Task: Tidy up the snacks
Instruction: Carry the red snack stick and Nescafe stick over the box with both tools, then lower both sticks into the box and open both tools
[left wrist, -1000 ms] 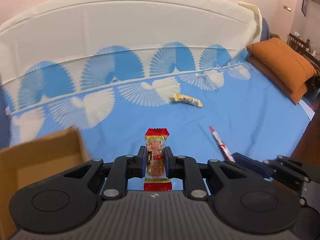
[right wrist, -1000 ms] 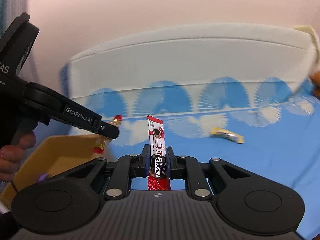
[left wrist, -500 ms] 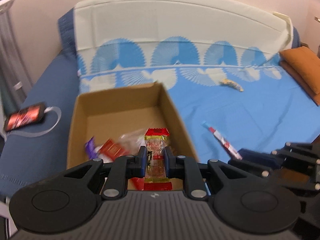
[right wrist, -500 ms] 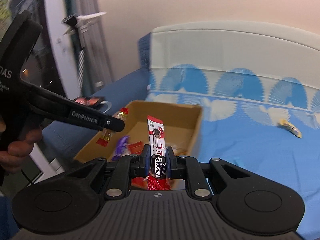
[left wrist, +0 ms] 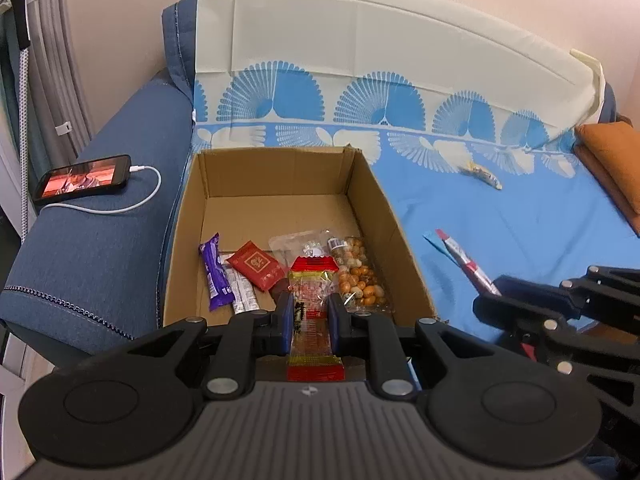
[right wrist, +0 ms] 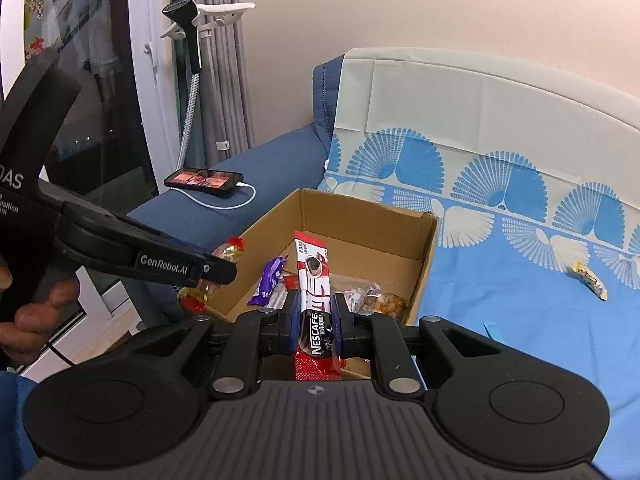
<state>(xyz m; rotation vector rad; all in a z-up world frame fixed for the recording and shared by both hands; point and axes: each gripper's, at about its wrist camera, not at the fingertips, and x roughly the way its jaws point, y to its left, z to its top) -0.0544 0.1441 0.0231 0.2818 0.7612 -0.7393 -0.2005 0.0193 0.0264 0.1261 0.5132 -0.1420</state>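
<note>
Showing, in the right wrist view only, a black garment steamer far left. Sitting inside the brown cardboard box: purple wrapper, red packet, clear nut bag. Clamping tight: left gripper on red-ended clear candy pack, right gripper on red Nescafé coffee stick.

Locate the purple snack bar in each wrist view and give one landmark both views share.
Left wrist view: the purple snack bar lies inside the cardboard box, near its left wall, left of centre in the picture.
Right wrist view: the purple snack bar lies in the box, just left of the Nescafe stick.
Shared landmark: the phone charging on the sofa arm.
</note>
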